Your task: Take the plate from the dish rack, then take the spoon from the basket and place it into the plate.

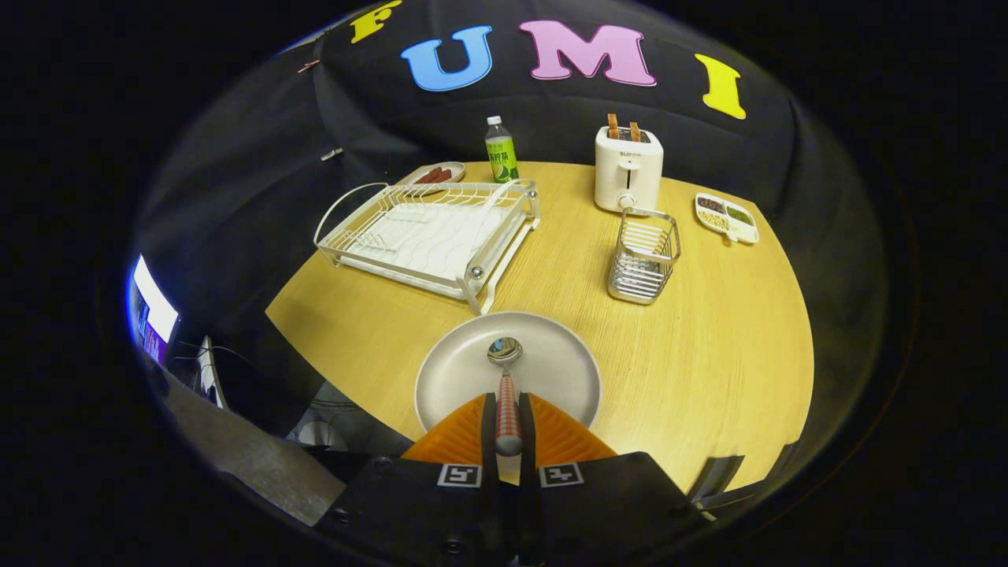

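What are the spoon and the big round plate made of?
The spoon, held between the gripper fingers over the plate, has a shiny bowl that mirrors light, so probably metal; its checked handle looks coated or plastic. The plate is pale, smooth and matte, likely ceramic or plastic.

The grey plate (543, 366) lay flat near the empty dish rack (429, 236); the checked-handled spoon (505, 370) pointed its bowl over it.

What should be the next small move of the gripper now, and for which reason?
Probably lower slightly and open the fingers. The gripper is shut on the spoon handle, and the spoon bowl already sits over the middle of the plate, which lies on the table out of the dish rack.
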`<state>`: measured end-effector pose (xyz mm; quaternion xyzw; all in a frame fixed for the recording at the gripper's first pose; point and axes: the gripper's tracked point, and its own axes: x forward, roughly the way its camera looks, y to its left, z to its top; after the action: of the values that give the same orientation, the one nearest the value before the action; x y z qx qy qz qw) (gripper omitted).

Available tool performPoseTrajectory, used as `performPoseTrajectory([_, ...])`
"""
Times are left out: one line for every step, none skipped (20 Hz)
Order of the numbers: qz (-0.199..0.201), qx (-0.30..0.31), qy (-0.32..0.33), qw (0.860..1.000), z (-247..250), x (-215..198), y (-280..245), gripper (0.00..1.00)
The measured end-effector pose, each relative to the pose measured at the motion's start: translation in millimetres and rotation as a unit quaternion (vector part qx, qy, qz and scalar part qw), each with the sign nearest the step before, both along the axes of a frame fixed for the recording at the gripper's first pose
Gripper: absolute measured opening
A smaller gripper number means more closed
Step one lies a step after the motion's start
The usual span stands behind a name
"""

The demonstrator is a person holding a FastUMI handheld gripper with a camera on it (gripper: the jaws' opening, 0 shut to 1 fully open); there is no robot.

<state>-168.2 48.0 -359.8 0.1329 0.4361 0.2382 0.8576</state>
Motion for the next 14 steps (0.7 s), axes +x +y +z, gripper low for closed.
performPoseTrajectory([0.001,0.0,0.004,1.0,-7,-2,4,0.12])
performPoseTrajectory([0.002,-0.003,0.007,1.0,-14,-1,7,0.12])
performPoseTrajectory([0.004,-0.001,0.007,1.0,-20,0,11,0.12])
performPoseTrajectory([0.003,0.003,0.008,1.0,-22,1,12,0.12])
performPoseTrajectory([0.001,0.005,0.012,1.0,-26,0,15,0.12])
performPoseTrajectory([0.0,0.005,0.016,1.0,-29,-1,16,0.13])
performPoseTrajectory([0.0,0.003,0.02,1.0,-33,-3,15,0.13])
performPoseTrajectory([0.002,0.0,0.024,1.0,-38,-4,16,0.15])
performPoseTrajectory([0.004,-0.004,0.027,1.0,-42,-5,16,0.15])
performPoseTrajectory([0.006,-0.009,0.031,0.999,-45,-6,15,0.15])
performPoseTrajectory([0.008,-0.016,0.034,0.999,-51,-8,15,0.15])
performPoseTrajectory([0.009,-0.02,0.038,0.999,-55,-7,15,0.17])
performPoseTrajectory([0.006,-0.025,0.042,0.999,-60,-8,15,0.17])
performPoseTrajectory([0.003,-0.03,0.047,0.998,-64,-7,14,0.2])
